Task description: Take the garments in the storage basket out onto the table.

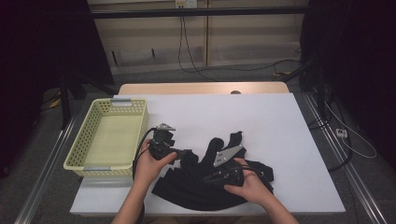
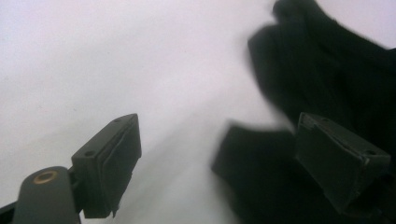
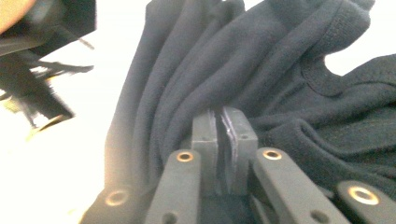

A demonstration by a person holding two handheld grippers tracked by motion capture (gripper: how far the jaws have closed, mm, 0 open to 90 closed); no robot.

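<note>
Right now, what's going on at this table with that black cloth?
A person is handling a black garment on a white table with a gripper in each hand. The right gripper has its jaws pinched shut on a fold of the fabric. The left gripper stands open at the garment's left edge, with nothing clamped between its jaws. A yellow basket sits empty at the left of the table.

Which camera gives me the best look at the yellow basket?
The high view: the yellow basket sits whole at the left edge of the white table, with its perforated walls and empty inside plain. The left gripper view looks past open jaws at table and black garment; the right gripper view looks at garment folds.
</note>
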